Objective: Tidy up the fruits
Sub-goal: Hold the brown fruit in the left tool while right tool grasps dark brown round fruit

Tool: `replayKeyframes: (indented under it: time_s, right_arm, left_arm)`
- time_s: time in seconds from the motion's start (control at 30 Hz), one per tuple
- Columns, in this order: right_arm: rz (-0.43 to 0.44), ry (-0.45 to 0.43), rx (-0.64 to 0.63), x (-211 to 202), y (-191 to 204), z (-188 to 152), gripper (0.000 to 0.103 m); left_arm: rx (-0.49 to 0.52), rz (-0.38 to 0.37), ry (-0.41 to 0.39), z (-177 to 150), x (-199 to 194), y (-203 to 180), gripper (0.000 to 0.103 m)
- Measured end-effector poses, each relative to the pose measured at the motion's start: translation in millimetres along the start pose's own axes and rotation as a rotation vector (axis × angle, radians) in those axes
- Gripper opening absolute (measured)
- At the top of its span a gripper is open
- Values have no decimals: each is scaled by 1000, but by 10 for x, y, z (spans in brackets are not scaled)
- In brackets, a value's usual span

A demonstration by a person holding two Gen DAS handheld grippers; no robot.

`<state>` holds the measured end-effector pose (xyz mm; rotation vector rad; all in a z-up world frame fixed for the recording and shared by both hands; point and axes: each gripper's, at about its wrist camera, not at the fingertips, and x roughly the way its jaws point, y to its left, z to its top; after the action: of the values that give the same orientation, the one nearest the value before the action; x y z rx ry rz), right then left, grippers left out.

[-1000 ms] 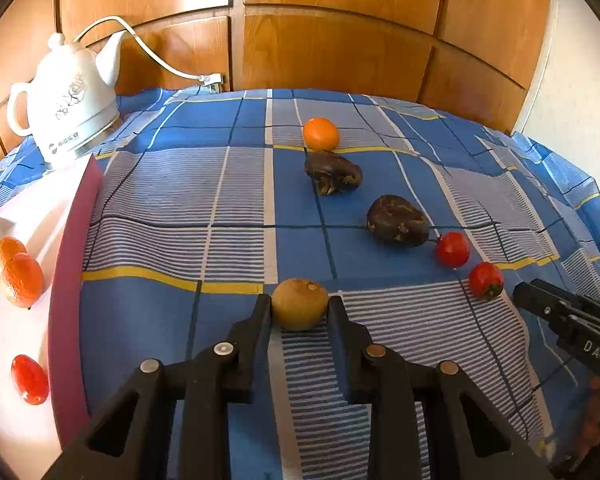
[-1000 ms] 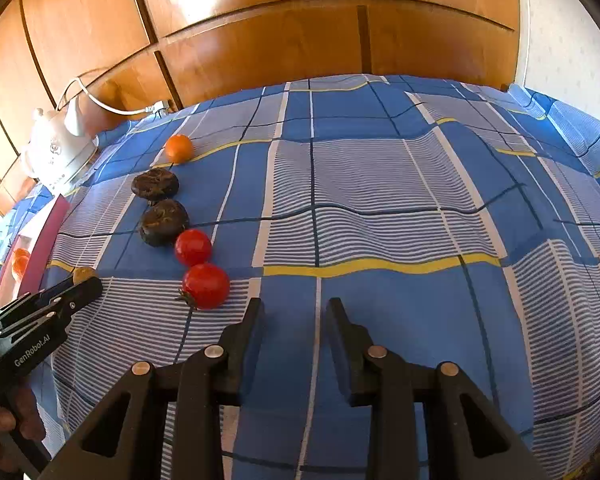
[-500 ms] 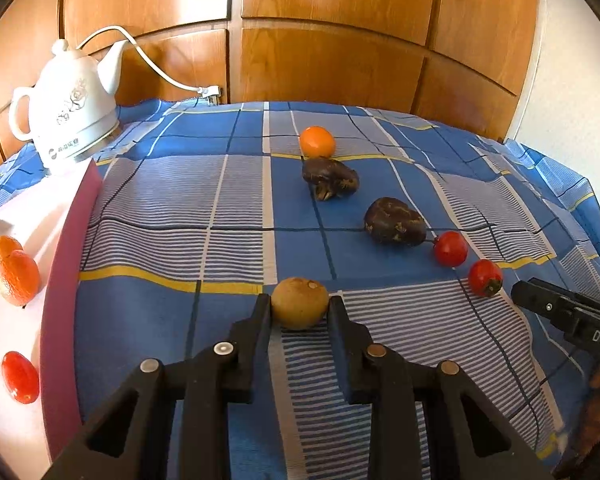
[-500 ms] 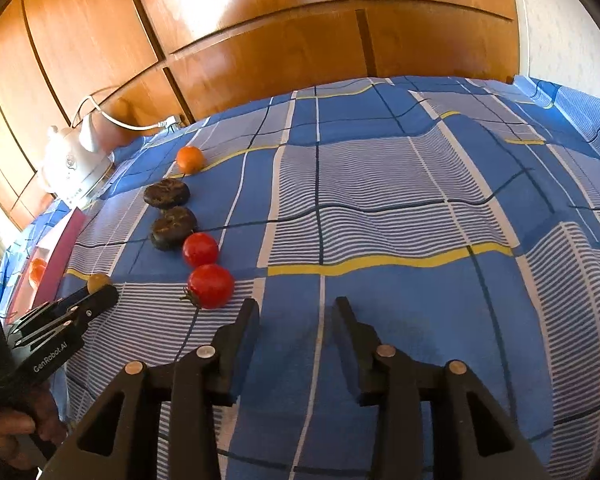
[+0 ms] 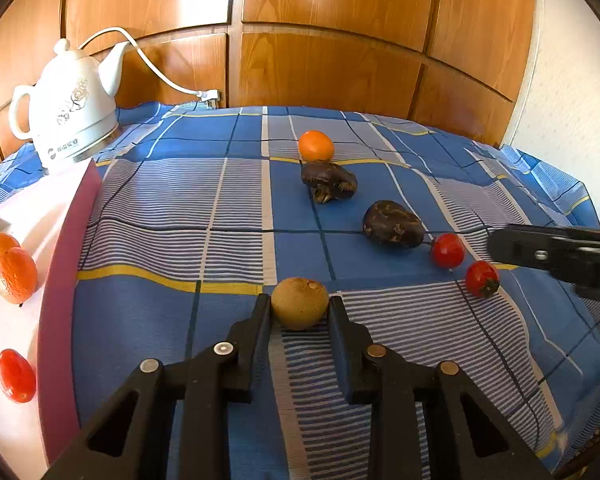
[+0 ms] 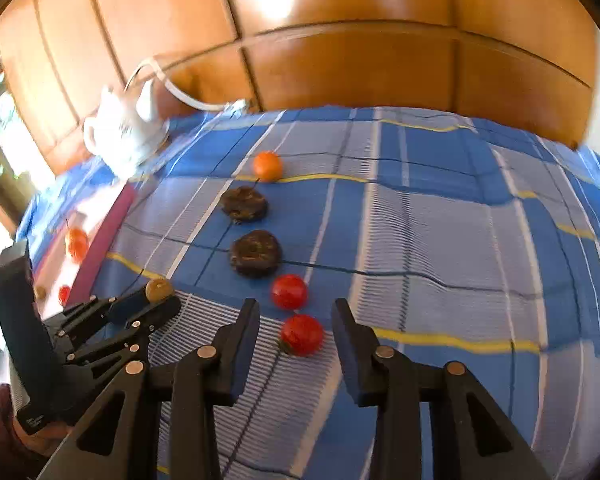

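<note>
- Left gripper (image 5: pixel 299 307): fingers clamped on the brown fruit (image 5: pixel 299 302), resting on the blue plaid cloth (image 5: pixel 172 200).
- Right gripper (image 6: pixel 295 318): jaws wide, straddling the near cherry tomato (image 6: pixel 302 334), not touching.

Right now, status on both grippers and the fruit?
Left gripper shut on brown fruit. Right gripper open, straddling near tomato. Nothing blocking.

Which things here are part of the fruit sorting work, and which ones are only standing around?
Part of the job:
- brown fruit between the left gripper fingers
- near tomato, far tomato
- two dark fruits
- orange fruit
- white tray
- right gripper, open

Only standing around:
- white kettle
- checked cloth
</note>
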<state>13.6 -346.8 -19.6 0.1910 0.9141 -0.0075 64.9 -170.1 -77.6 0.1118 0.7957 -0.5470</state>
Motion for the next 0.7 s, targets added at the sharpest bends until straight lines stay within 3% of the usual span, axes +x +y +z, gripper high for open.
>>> replayKeyframes:
  time_s: [0.13,0.3,0.53,0.7]
  right_arm:
    - [-24,63,-50,215,47,78,33]
    - [31,39,-86,233,140,201,33]
    - [40,140,-141,628,244,369,41]
    - [27,157,-176,742,325,384,44]
  left_arm:
    - [-1,-2,-2,-6,-4,2,28]
    - [3,3,-5,-9,-3,-12,28]
    - [0,-1,-6,-10,-8,-2,28]
    - [0,0,-6,-9,-10,-3,28]
